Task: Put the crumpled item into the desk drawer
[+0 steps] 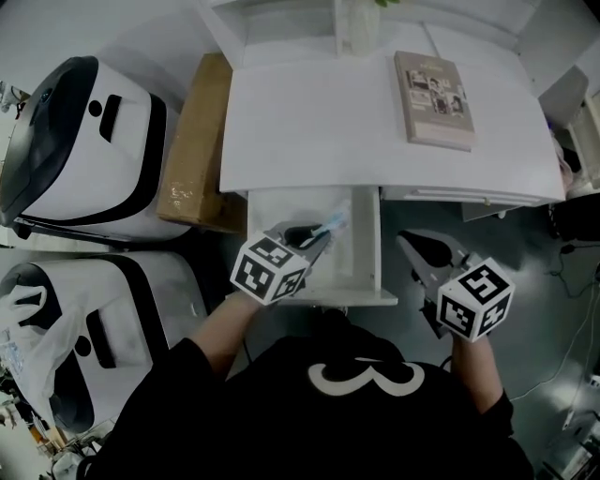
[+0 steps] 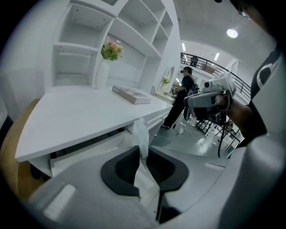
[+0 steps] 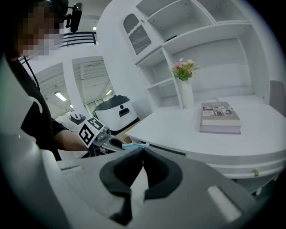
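Note:
The desk drawer point(image 1: 368, 246) stands pulled out under the white desk point(image 1: 375, 122). My left gripper point(image 1: 317, 236) hovers over the drawer's inside, shut on the crumpled item point(image 1: 331, 225), a white wad with a light-blue streak. In the left gripper view the white crumpled item point(image 2: 141, 133) sticks up from between the closed jaws of the left gripper point(image 2: 144, 154). My right gripper point(image 1: 419, 247) hangs to the right of the drawer, off the desk's front, shut with nothing in it. The right gripper view shows the right gripper point(image 3: 142, 156) and, beyond it, the crumpled item point(image 3: 134, 145) in the left gripper.
A book point(image 1: 433, 99) lies on the desk at the back right, and a white vase point(image 1: 356, 23) stands at the back. A brown cardboard box point(image 1: 197, 145) leans by the desk's left side. Two white-and-black machines point(image 1: 89, 141) and a plastic bag point(image 1: 37, 328) fill the left.

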A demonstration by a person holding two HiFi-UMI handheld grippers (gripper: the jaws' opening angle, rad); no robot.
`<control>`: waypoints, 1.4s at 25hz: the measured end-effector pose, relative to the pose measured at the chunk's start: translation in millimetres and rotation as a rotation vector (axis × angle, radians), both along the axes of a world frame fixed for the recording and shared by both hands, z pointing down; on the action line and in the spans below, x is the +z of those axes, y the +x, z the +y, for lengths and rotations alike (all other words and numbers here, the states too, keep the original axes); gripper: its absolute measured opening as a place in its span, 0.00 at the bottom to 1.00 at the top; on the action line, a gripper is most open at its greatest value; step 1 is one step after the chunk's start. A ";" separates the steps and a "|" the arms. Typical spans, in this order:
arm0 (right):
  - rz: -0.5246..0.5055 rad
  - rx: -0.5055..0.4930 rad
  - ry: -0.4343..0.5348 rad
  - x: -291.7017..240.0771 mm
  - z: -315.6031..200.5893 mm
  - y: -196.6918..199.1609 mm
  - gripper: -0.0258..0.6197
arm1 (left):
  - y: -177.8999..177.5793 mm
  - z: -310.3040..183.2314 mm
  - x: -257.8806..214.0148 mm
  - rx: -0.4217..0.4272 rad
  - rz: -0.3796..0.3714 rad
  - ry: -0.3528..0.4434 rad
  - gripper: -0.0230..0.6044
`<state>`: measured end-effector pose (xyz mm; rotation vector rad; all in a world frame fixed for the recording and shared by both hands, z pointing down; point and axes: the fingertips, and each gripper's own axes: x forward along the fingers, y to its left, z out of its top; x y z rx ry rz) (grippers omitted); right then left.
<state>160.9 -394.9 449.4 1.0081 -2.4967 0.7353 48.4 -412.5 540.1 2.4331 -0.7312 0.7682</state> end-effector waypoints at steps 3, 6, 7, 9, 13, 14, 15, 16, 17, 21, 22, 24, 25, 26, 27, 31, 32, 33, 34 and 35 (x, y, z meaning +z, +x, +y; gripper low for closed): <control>0.006 -0.012 -0.025 8.6 -5.7 -0.5 0.04 | -2.8 -9.2 24.2 0.005 -0.031 -0.042 0.11; 0.020 -0.023 -0.039 14.8 -9.1 1.3 0.04 | -4.0 -17.7 47.0 0.003 -0.059 -0.079 0.12; 0.025 -0.024 -0.045 17.0 -10.3 2.3 0.04 | -4.3 -19.8 54.6 0.004 -0.069 -0.090 0.11; 0.033 -0.020 -0.056 22.0 -12.4 4.9 0.04 | -4.6 -22.0 69.7 0.005 -0.085 -0.114 0.12; 0.039 -0.009 -0.080 32.2 -13.6 8.9 0.04 | -5.3 -22.0 95.7 0.015 -0.109 -0.157 0.12; 0.040 -0.009 -0.086 35.1 -13.4 9.4 0.04 | -5.3 -21.4 101.0 0.016 -0.110 -0.169 0.12; 0.041 -0.010 -0.092 38.2 -13.1 10.1 0.04 | -5.1 -20.6 106.1 0.017 -0.110 -0.181 0.12; 0.042 -0.011 -0.099 41.6 -12.8 11.3 0.04 | -4.5 -19.8 111.0 0.017 -0.110 -0.192 0.12; 0.043 -0.010 -0.106 45.2 -12.5 13.0 0.04 | -3.8 -19.0 115.8 0.017 -0.111 -0.203 0.12; 0.046 -0.005 -0.135 60.4 -12.4 19.0 0.04 | -2.6 -21.8 132.4 0.020 -0.128 -0.227 0.12; 0.047 -0.005 -0.142 63.7 -11.4 19.9 0.04 | -2.4 -21.8 135.7 0.020 -0.131 -0.233 0.12; 0.048 -0.003 -0.154 68.3 -10.2 22.1 0.04 | -2.0 -21.5 141.9 0.021 -0.133 -0.246 0.12; 0.048 -0.001 -0.158 69.6 -10.4 23.5 0.04 | -1.9 -21.7 144.8 0.020 -0.132 -0.253 0.12; 0.047 0.002 -0.161 70.7 -10.8 25.0 0.04 | -2.2 -21.7 148.0 0.017 -0.130 -0.263 0.12; 0.046 0.006 -0.163 71.6 -11.4 26.7 0.04 | -2.8 -21.5 151.8 0.012 -0.127 -0.276 0.13; 0.045 0.018 -0.173 76.3 -12.5 33.2 0.04 | -8.8 -26.3 162.2 -0.024 -0.125 -0.308 0.15; 0.046 0.020 -0.176 77.9 -12.3 34.6 0.04 | -11.1 -27.7 164.5 -0.032 -0.133 -0.312 0.16; 0.045 0.021 -0.179 79.5 -12.1 35.7 0.04 | -13.4 -28.4 167.4 -0.040 -0.142 -0.320 0.18; 0.045 0.022 -0.182 80.8 -12.0 36.6 0.04 | -16.1 -28.7 170.7 -0.048 -0.153 -0.329 0.20; 0.043 0.023 -0.185 82.1 -11.9 37.2 0.04 | -19.2 -29.0 174.0 -0.058 -0.165 -0.338 0.23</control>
